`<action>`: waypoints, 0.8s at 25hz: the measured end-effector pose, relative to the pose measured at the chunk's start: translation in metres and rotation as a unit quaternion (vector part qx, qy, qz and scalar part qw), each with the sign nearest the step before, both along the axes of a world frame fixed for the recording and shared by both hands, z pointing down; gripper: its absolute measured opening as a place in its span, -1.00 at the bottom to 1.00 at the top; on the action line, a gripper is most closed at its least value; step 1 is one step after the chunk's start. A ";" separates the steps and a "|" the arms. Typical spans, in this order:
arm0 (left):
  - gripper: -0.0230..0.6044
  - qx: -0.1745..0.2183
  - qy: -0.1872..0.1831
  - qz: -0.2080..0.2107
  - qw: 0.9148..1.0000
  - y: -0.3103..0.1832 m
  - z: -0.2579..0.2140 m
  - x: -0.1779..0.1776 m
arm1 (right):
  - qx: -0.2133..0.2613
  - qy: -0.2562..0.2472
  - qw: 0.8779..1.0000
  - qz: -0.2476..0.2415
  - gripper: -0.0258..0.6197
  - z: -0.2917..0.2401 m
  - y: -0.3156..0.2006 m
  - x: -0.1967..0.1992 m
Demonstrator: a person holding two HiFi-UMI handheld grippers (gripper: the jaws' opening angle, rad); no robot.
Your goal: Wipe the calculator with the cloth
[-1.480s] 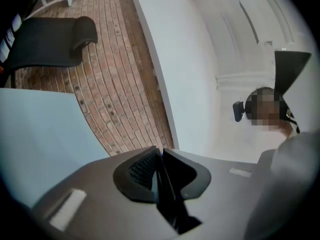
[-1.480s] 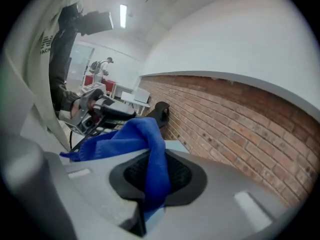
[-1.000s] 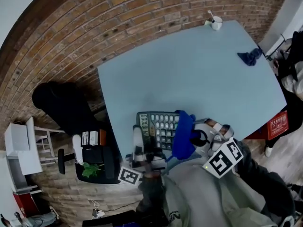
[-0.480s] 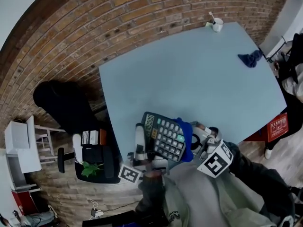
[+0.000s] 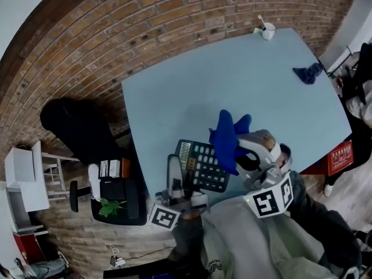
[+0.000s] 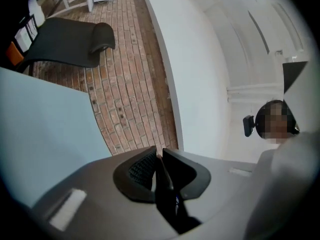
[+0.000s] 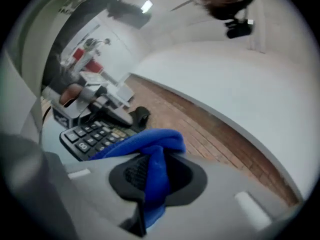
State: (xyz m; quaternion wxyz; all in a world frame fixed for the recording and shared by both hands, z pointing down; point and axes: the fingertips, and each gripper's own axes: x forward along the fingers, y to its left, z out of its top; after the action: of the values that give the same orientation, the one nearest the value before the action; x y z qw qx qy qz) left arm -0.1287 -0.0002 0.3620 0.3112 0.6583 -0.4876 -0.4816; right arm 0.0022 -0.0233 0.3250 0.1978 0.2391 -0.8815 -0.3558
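A dark calculator (image 5: 201, 166) with pale keys is held off the light blue table (image 5: 174, 97) near its front edge. My left gripper (image 5: 180, 179) is shut on its left edge; in the left gripper view the jaws (image 6: 159, 166) pinch the thin dark edge of the calculator (image 6: 167, 204). My right gripper (image 5: 239, 149) is shut on a blue cloth (image 5: 226, 133), which hangs just above the calculator's far right corner. In the right gripper view the cloth (image 7: 152, 151) fills the jaws (image 7: 152, 179), with the calculator's keys (image 7: 92, 134) beyond it to the left.
A second blue cloth (image 5: 307, 71) lies at the table's far right and a white cup (image 5: 267, 29) stands at the far corner. A brick floor surrounds the table. A black chair (image 5: 75, 127) and a small rack (image 5: 113, 190) stand to the left.
The right gripper has lifted the cloth up off the calculator's right side and away from me. The calculator has tilted in the left gripper, which stayed in place.
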 end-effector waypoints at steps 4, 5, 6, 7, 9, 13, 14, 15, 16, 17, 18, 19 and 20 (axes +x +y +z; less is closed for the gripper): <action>-0.83 -0.038 -0.083 -0.008 0.996 -0.004 0.008 0.008 | 0.083 0.163 0.982 -0.037 -0.77 0.038 0.024 -0.031; -0.82 -0.044 -0.095 -0.011 0.994 -0.004 0.009 0.008 | 0.093 0.174 0.979 -0.049 -0.77 0.041 0.032 -0.038; -0.82 -0.046 -0.099 -0.014 0.994 -0.003 0.009 0.007 | 0.093 0.172 0.978 -0.069 -0.77 0.042 0.043 -0.045; -0.82 -0.045 -0.097 -0.015 0.994 -0.003 0.009 0.007 | 0.086 0.164 0.978 -0.096 -0.77 0.042 0.057 -0.051; -0.82 -0.044 -0.091 -0.015 0.995 -0.003 0.008 0.006 | 0.067 0.154 0.975 -0.148 -0.77 0.045 0.083 -0.061; -0.80 -0.046 -0.082 -0.009 0.996 0.000 0.009 0.005 | 0.050 0.143 0.982 -0.109 -0.77 0.047 0.058 -0.052; -0.80 -0.046 -0.082 -0.004 0.996 0.001 0.009 0.007 | 0.042 0.133 0.988 -0.072 -0.77 0.045 0.038 -0.046; -0.80 -0.045 -0.081 0.003 0.996 0.000 0.009 0.010 | 0.036 0.122 0.991 -0.036 -0.77 0.042 0.018 -0.041; -0.79 -0.044 -0.081 0.009 0.996 -0.001 0.009 0.014 | 0.031 0.113 0.993 -0.009 -0.77 0.040 0.002 -0.038; -0.79 -0.043 -0.082 0.014 0.996 -0.003 0.009 0.018 | 0.026 0.109 0.994 0.005 -0.77 0.038 -0.008 -0.039; -0.80 -0.043 -0.086 0.017 0.995 -0.005 0.009 0.021 | 0.024 0.111 0.993 0.004 -0.77 0.037 -0.010 -0.042; -0.80 -0.045 -0.091 0.020 0.995 -0.006 0.009 0.023 | 0.026 0.118 0.993 -0.008 -0.77 0.038 -0.006 -0.049; -0.80 -0.048 -0.096 0.021 0.994 -0.007 0.010 0.025 | 0.032 0.126 0.991 -0.027 -0.77 0.039 0.004 -0.056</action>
State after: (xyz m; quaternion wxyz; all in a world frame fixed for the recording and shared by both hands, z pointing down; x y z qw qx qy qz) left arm -0.1040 -0.0076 0.3717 0.3040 0.6960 -0.5242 -0.3852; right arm -0.0538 -0.0194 0.3642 0.2901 0.1744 -0.8440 -0.4161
